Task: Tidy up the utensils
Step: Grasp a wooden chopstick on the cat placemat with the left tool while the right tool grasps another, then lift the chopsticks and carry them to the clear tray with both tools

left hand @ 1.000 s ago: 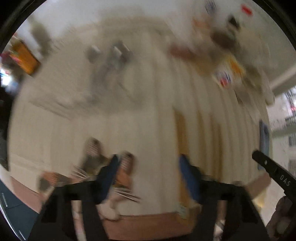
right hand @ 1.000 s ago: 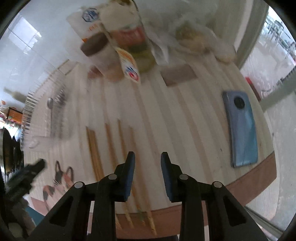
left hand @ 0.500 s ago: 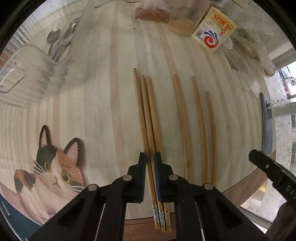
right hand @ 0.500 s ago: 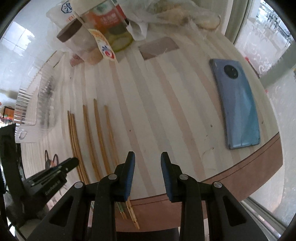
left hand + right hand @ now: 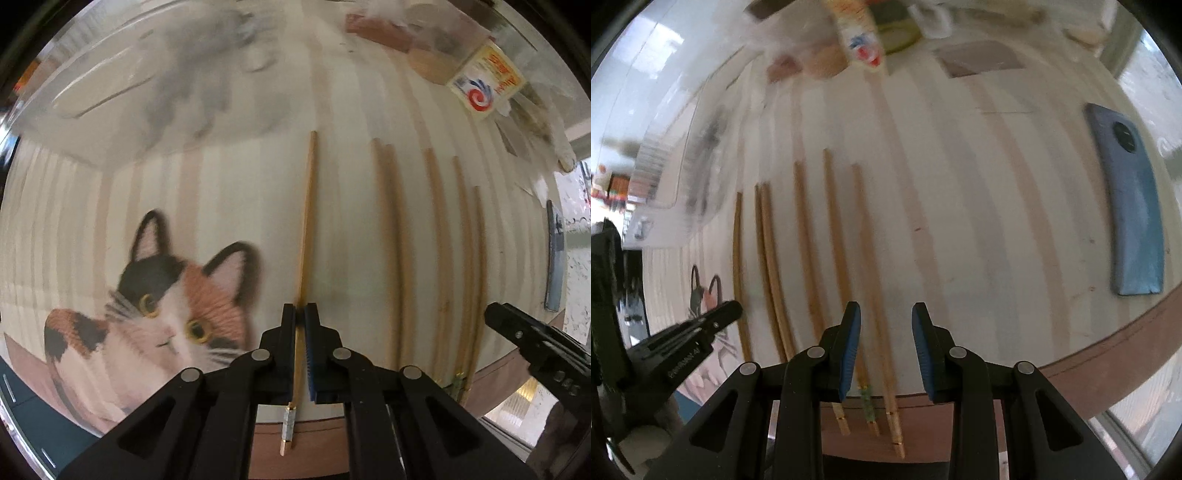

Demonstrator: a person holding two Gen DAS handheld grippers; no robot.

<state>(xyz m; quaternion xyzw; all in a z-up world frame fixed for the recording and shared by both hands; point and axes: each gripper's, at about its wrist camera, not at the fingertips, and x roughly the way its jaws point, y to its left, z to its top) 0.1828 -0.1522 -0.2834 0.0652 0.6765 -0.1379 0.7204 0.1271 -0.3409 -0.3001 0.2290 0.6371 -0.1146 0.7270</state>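
My left gripper (image 5: 300, 314) points down and is shut on one wooden chopstick (image 5: 308, 221) near its metal-capped end. That chopstick (image 5: 738, 258) stands apart to the left of the others. Several more chopsticks (image 5: 399, 258) lie side by side on the striped mat, pointing away from the front edge. My right gripper (image 5: 885, 314) hovers open low over the right-hand chopsticks (image 5: 834, 240). The rightmost chopstick (image 5: 868, 258) runs under its left finger, and nothing is pinched. In the right wrist view the left gripper (image 5: 731, 308) appears at the left.
A clear plastic container (image 5: 110, 92) with metal spoons stands at the back left, blurred. Jars and food packets (image 5: 857, 37) crowd the back. A blue phone (image 5: 1134, 206) lies at the right. A cat picture (image 5: 166, 317) is printed on the mat, near the table's front edge (image 5: 1108, 347).
My left gripper closed on one chopstick of the left group and carried it leftward, away from its two neighbours. My right gripper sank closer to the right-hand chopsticks, jaws unchanged.
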